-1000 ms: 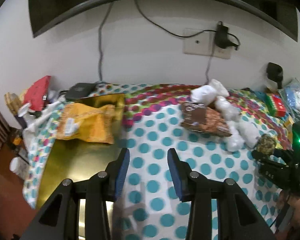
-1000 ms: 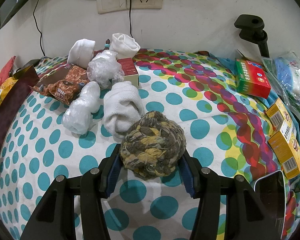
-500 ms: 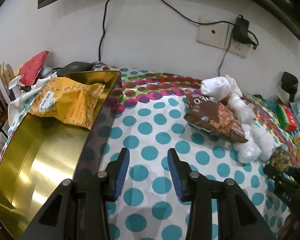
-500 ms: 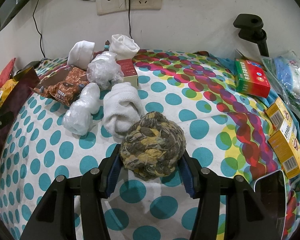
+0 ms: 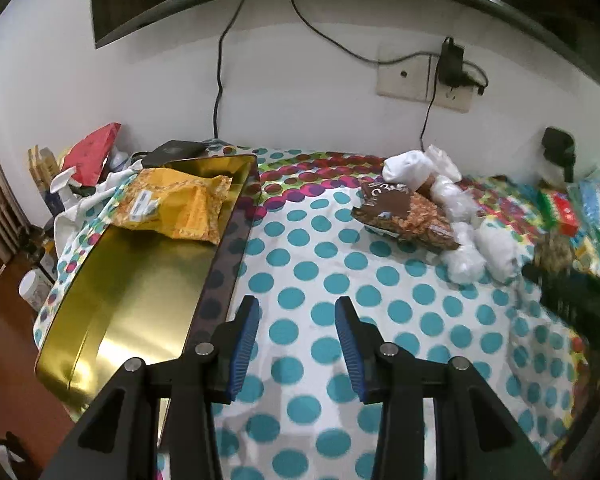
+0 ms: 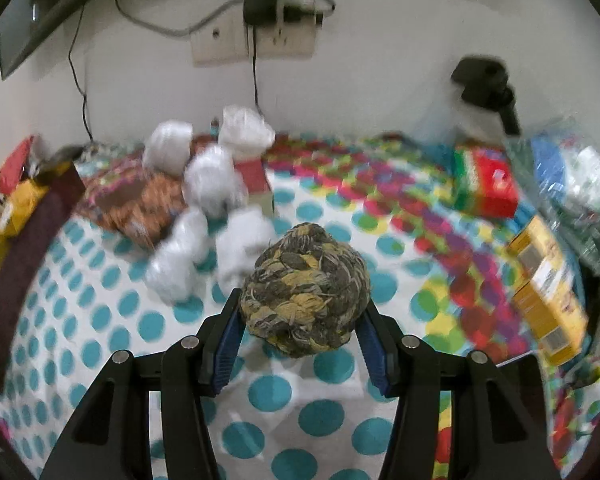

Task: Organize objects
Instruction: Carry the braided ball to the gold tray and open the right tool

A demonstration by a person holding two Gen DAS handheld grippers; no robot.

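Observation:
My right gripper (image 6: 298, 316) is shut on a braided yellow-and-grey yarn ball (image 6: 304, 290) and holds it lifted above the dotted tablecloth (image 6: 108, 320). The ball also shows blurred in the left wrist view (image 5: 556, 248). My left gripper (image 5: 296, 332) is open and empty, low over the cloth, just right of a gold tray (image 5: 140, 292). A yellow snack bag (image 5: 176, 208) lies in the tray's far end. A brown snack bag (image 5: 404, 216) and several white rolled bundles (image 5: 464, 256) lie at the middle right.
Red-green box (image 6: 486, 182), yellow boxes (image 6: 548, 292) and a clear plastic bag (image 6: 572, 176) lie at the right edge. A wall socket with cables (image 5: 424, 80) is behind. Clutter and a red packet (image 5: 92, 152) sit left of the tray.
The right gripper has lifted the yarn ball off the cloth; its view is now blurred by motion. The left gripper has drifted slightly and stays open.

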